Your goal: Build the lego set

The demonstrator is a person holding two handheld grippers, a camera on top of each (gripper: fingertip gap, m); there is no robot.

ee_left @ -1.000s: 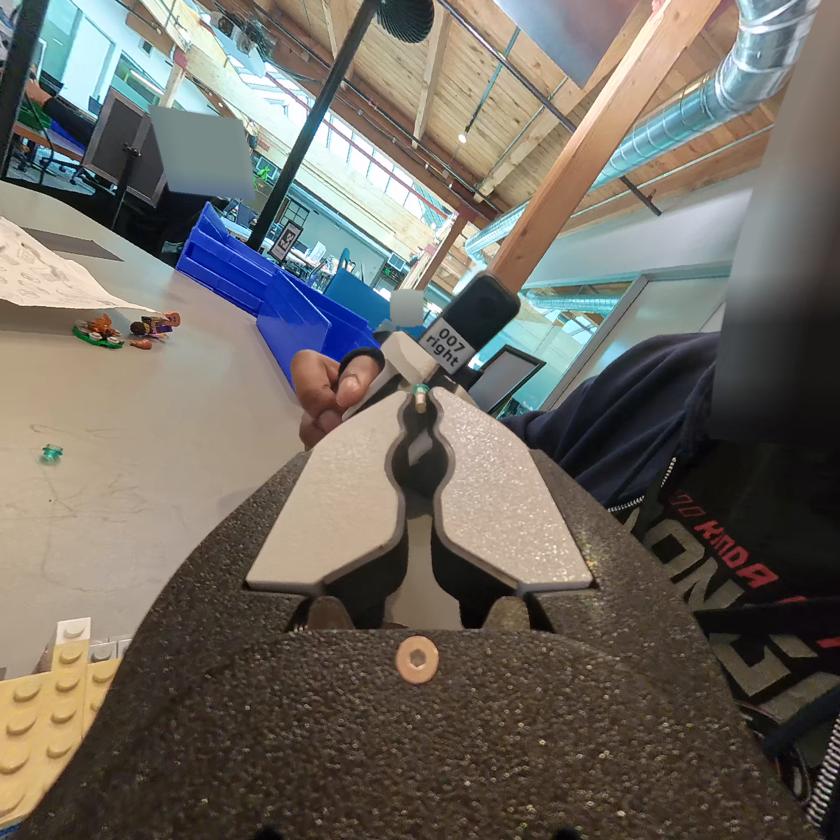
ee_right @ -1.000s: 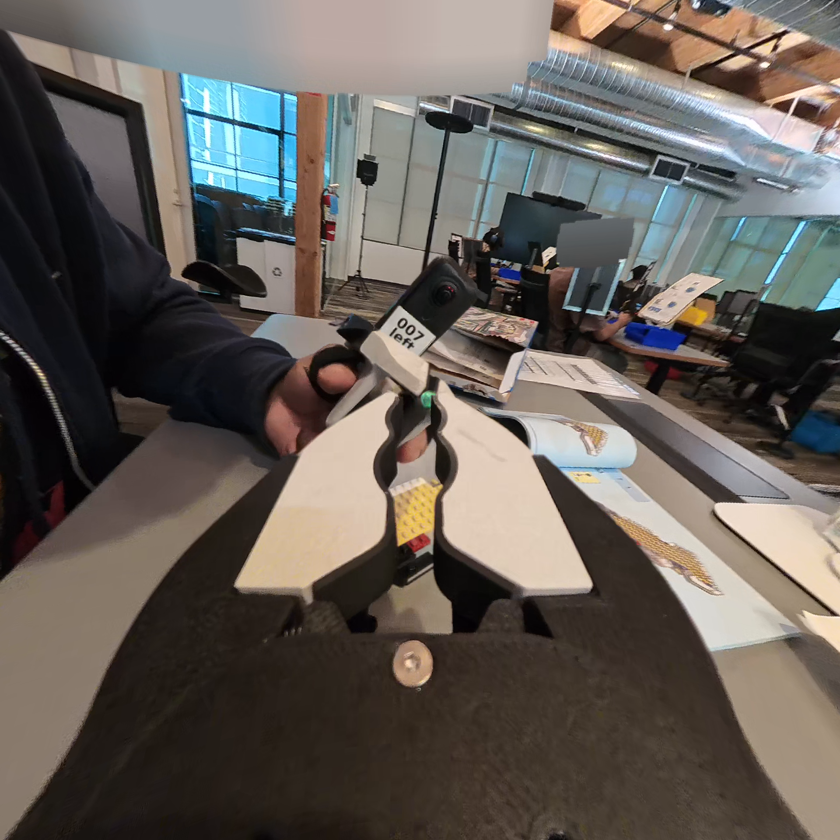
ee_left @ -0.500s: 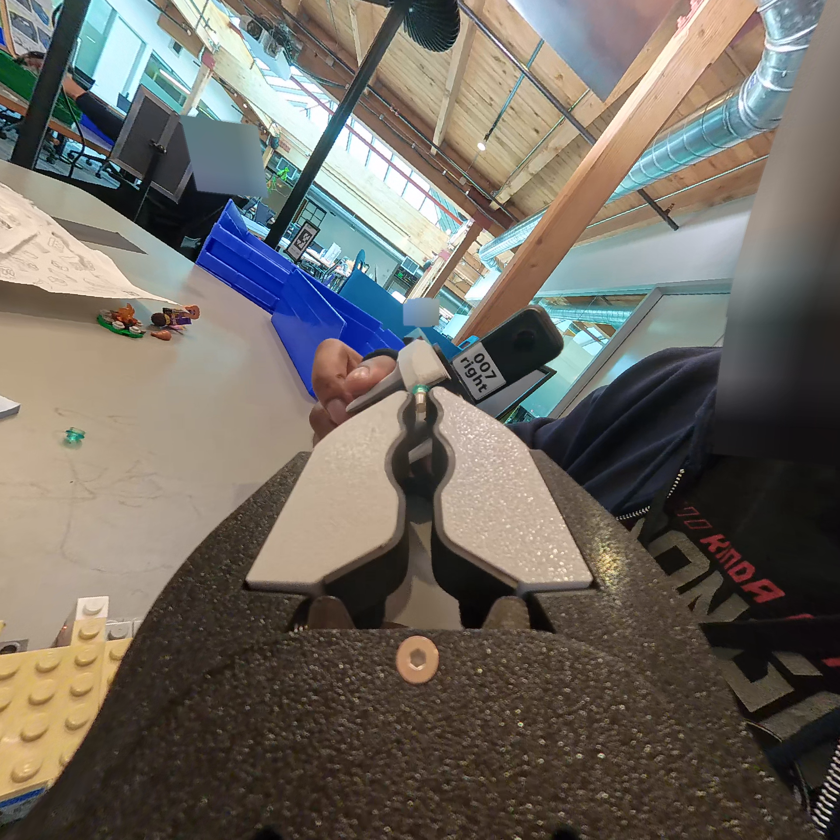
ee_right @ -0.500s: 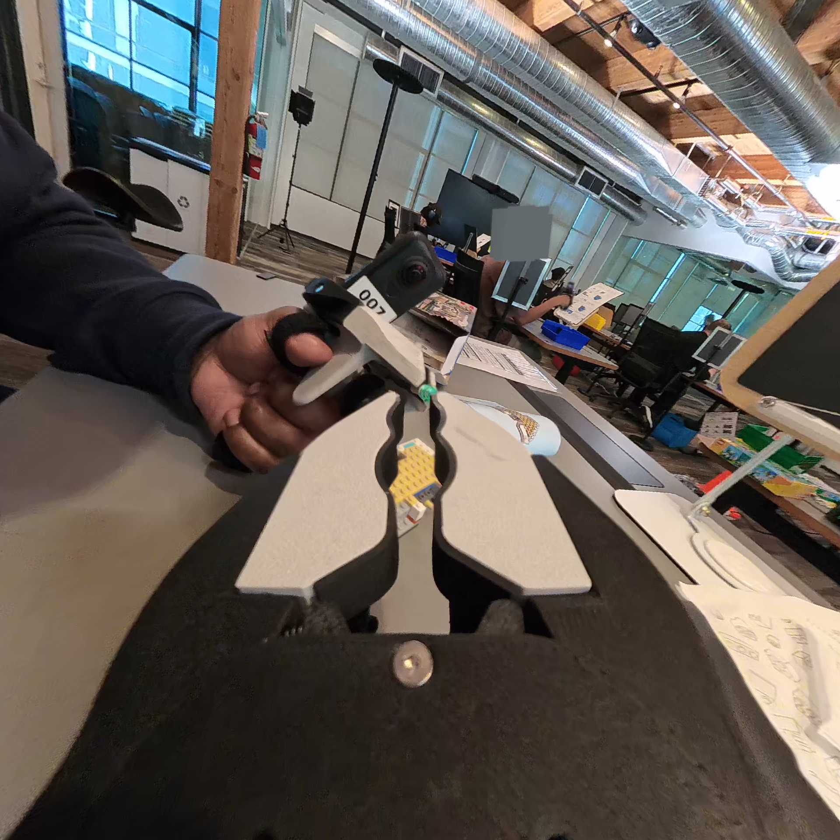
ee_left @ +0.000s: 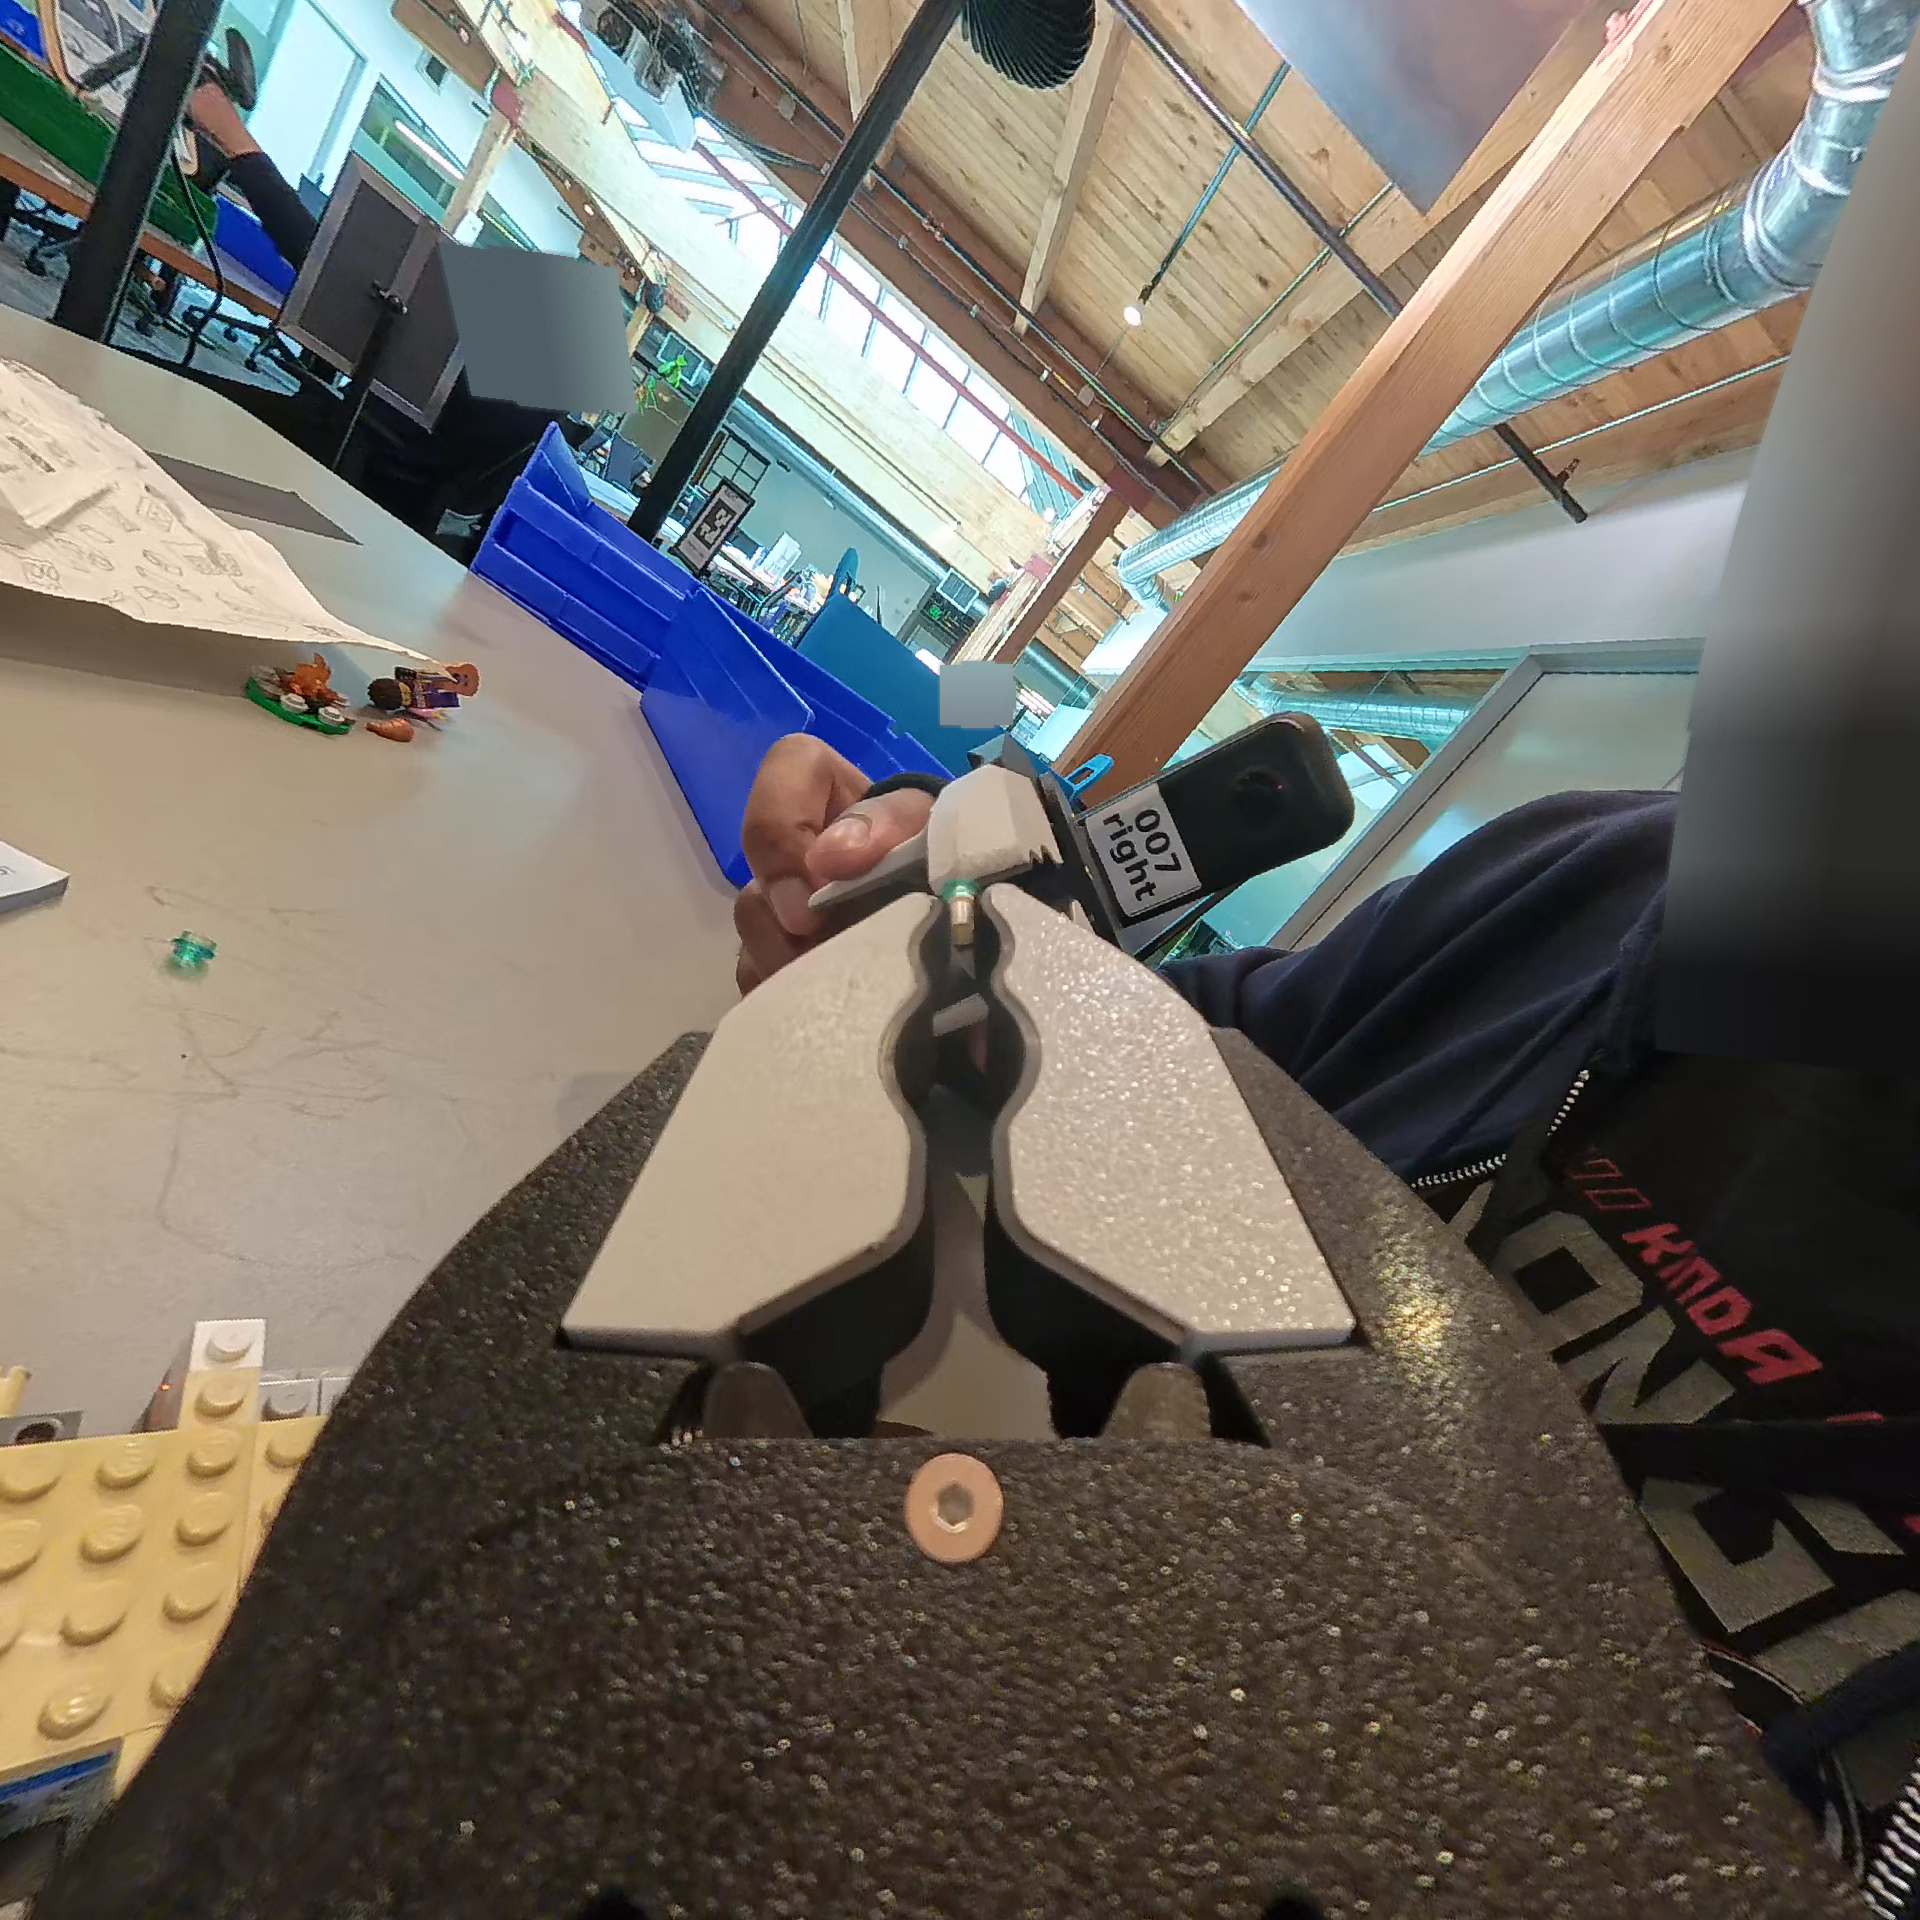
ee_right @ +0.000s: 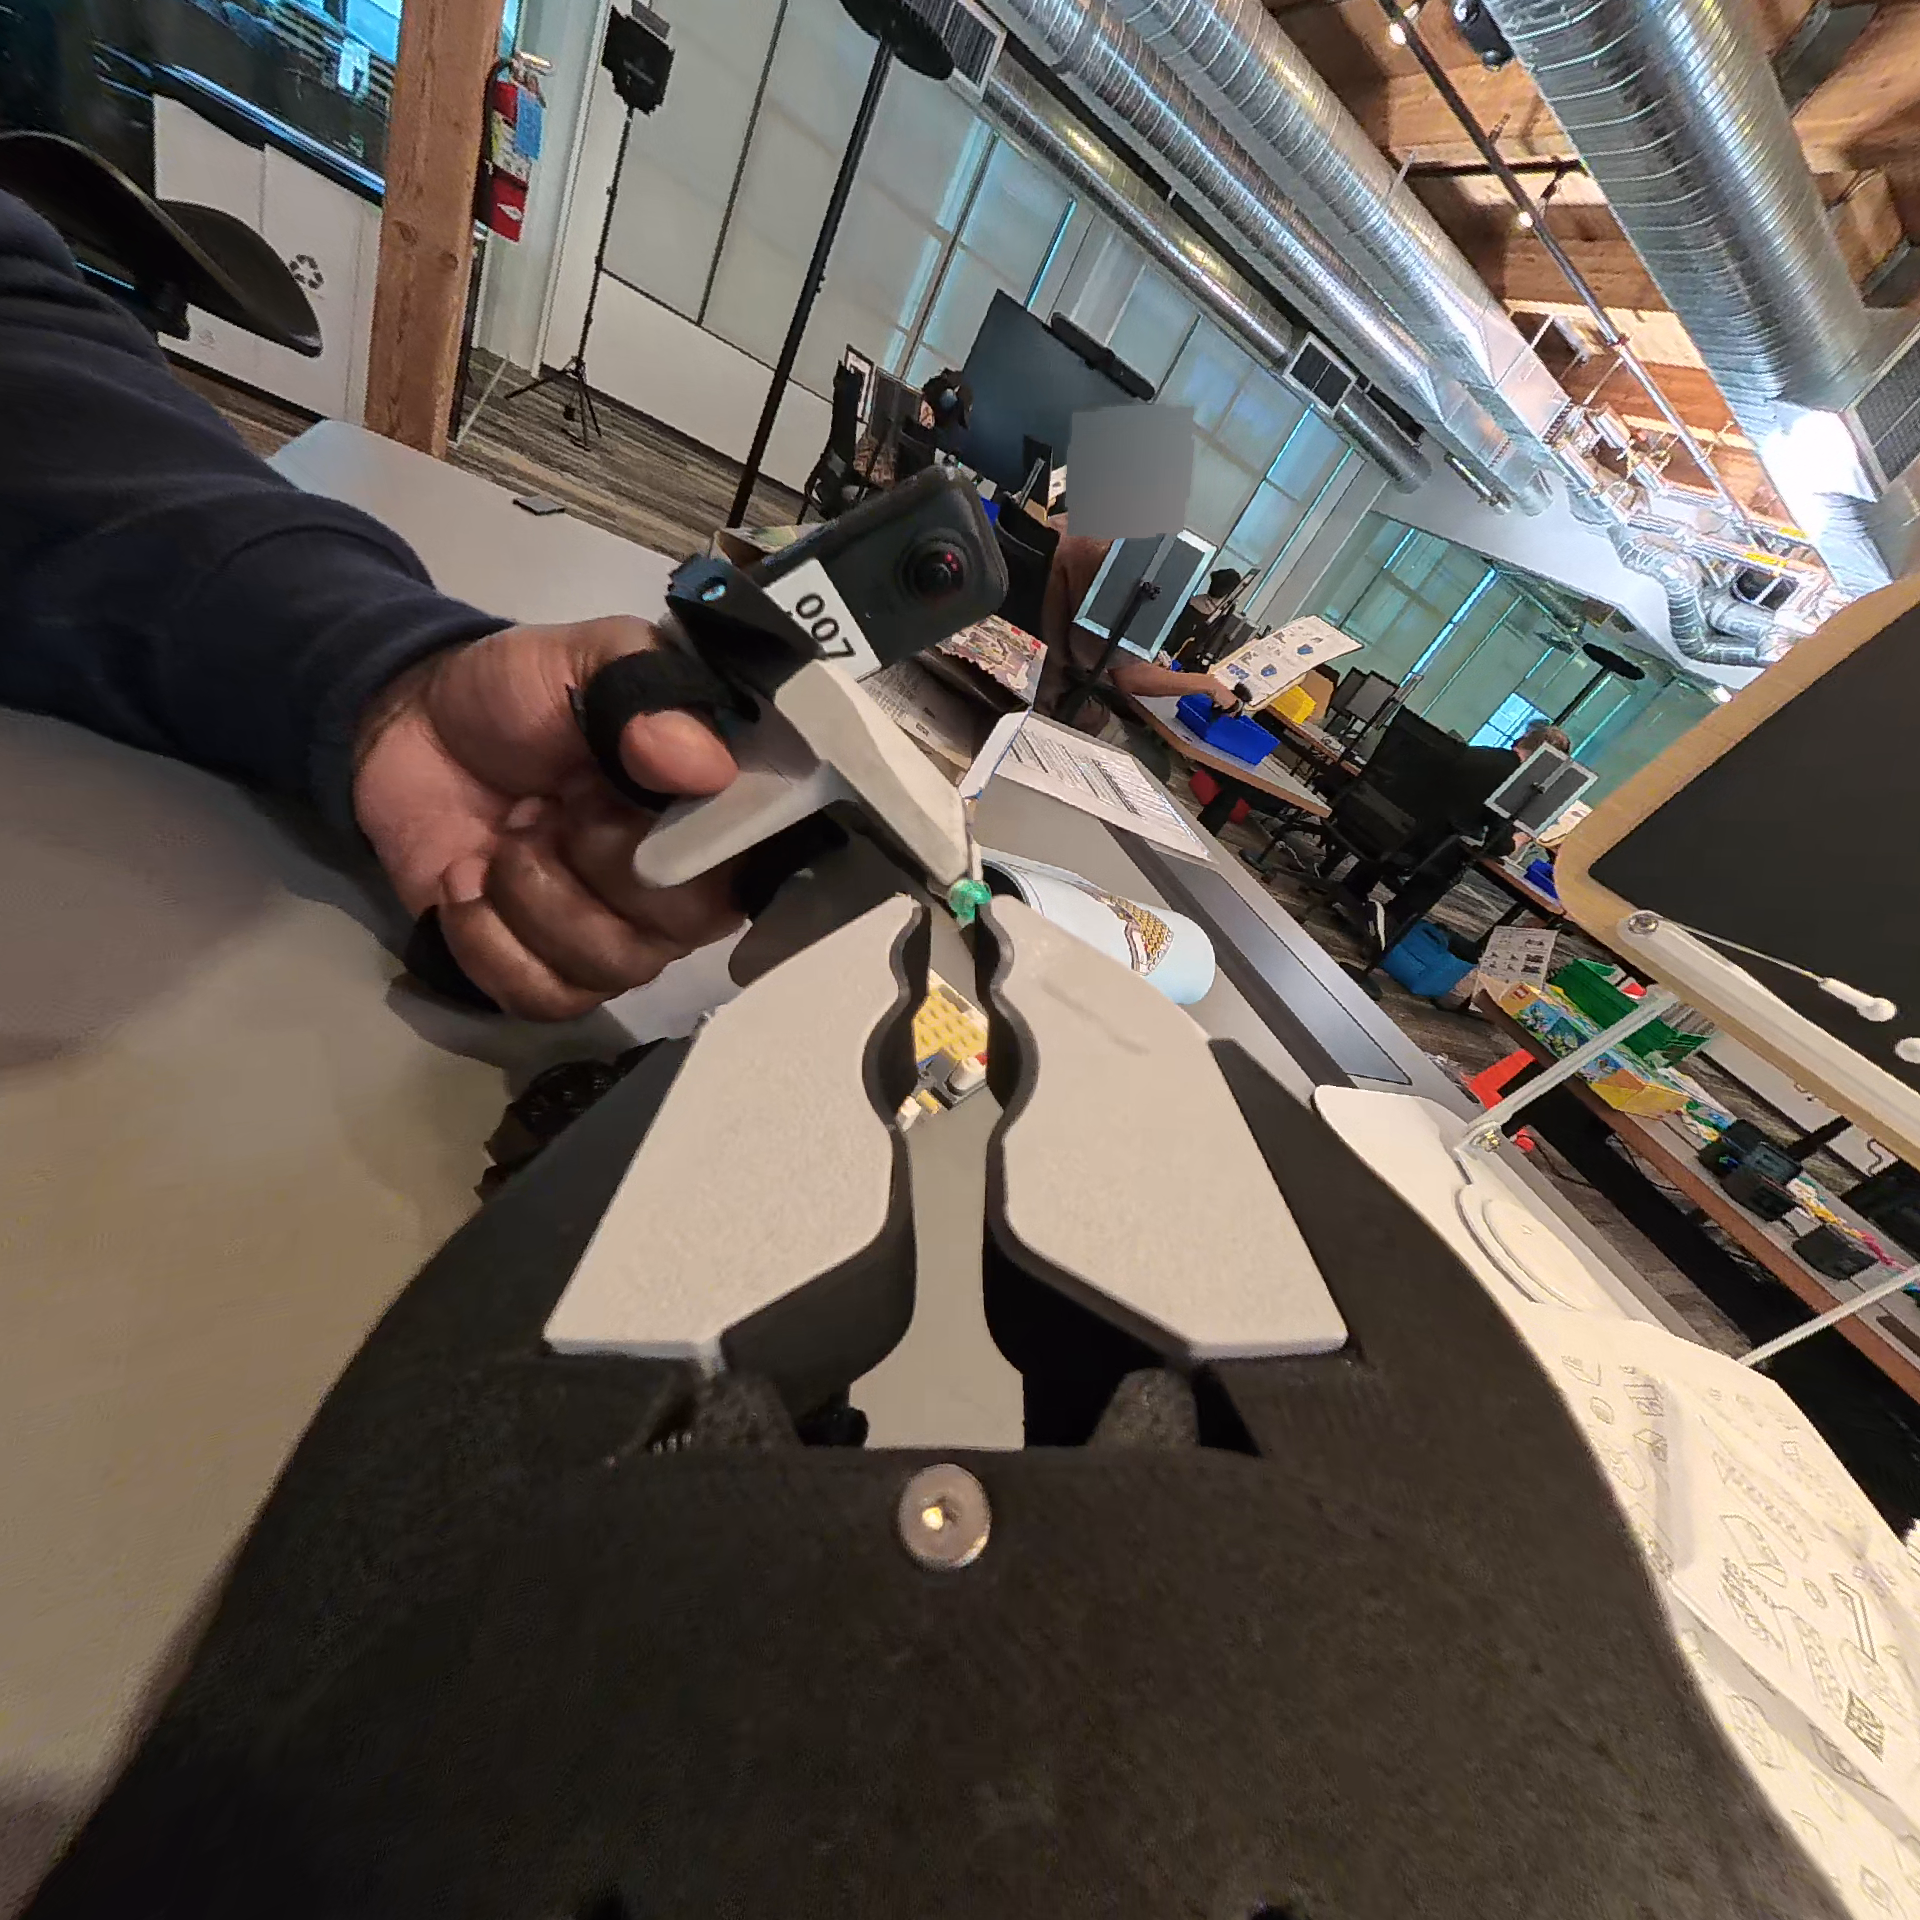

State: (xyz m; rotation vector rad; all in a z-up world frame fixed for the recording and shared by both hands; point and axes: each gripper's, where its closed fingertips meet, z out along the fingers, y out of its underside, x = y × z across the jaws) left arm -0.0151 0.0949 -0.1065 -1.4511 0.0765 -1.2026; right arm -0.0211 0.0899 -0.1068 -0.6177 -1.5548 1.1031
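- Fingertips of the left hand-held gripper (ee_left: 957, 906) are nearly closed, pinching a thin tan peg (ee_left: 961, 927).
- Right hand-held gripper (ee_right: 961, 906) nips a small green stud (ee_right: 967, 900) sitting on that peg.
- Both meet tip to tip, raised above the worktop (ee_left: 312, 1039).
- A hand (ee_right: 520, 810) wraps the left handle; a tan studded plate (ee_left: 94, 1538) lies below.

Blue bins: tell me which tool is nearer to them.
Right. The right tool and its hand sit just in front of the blue bins; the left tool points toward them from farther back.
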